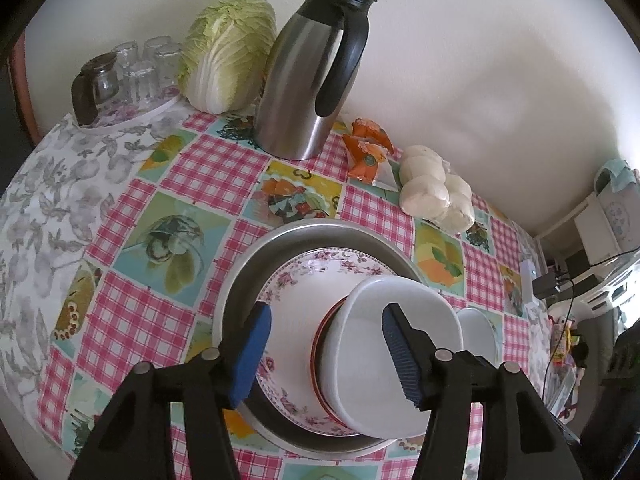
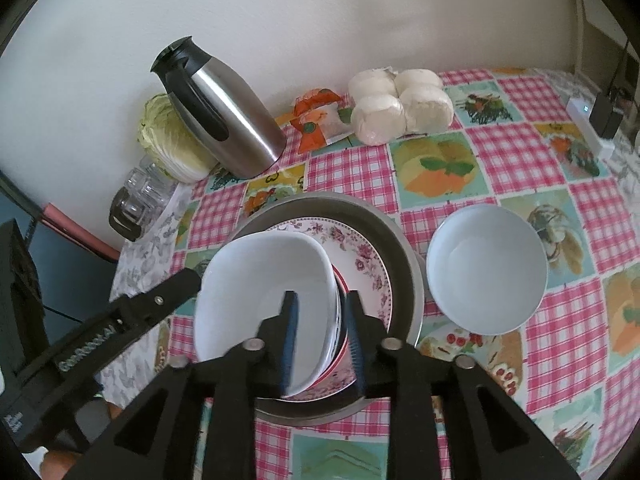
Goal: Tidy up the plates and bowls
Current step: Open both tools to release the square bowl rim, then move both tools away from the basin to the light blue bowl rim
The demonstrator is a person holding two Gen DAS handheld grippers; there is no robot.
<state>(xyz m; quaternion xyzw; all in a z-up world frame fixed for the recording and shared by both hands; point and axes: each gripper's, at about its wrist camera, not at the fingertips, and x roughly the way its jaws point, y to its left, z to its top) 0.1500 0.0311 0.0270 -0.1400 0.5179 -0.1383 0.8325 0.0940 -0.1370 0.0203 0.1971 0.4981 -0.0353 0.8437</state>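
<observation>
A metal pan (image 1: 256,264) (image 2: 404,256) sits on the checked tablecloth and holds a floral plate (image 1: 296,276) (image 2: 360,252). On the plate stands a red-rimmed dish (image 1: 320,344), and a white bowl (image 1: 368,336) (image 2: 260,280) rests tilted in it. My left gripper (image 1: 324,354) is open around the bowl's left rim, one pad inside and one over the plate. My right gripper (image 2: 322,338) straddles the bowl's right wall with its pads off it. A second white bowl (image 2: 486,268) (image 1: 478,336) stands alone right of the pan.
Along the wall stand a steel jug (image 1: 308,80) (image 2: 224,112), a cabbage (image 1: 228,52), upturned glasses (image 1: 136,68), orange packets (image 1: 366,148) and wrapped white buns (image 1: 436,192) (image 2: 400,108). A power strip (image 2: 588,124) lies at the far right.
</observation>
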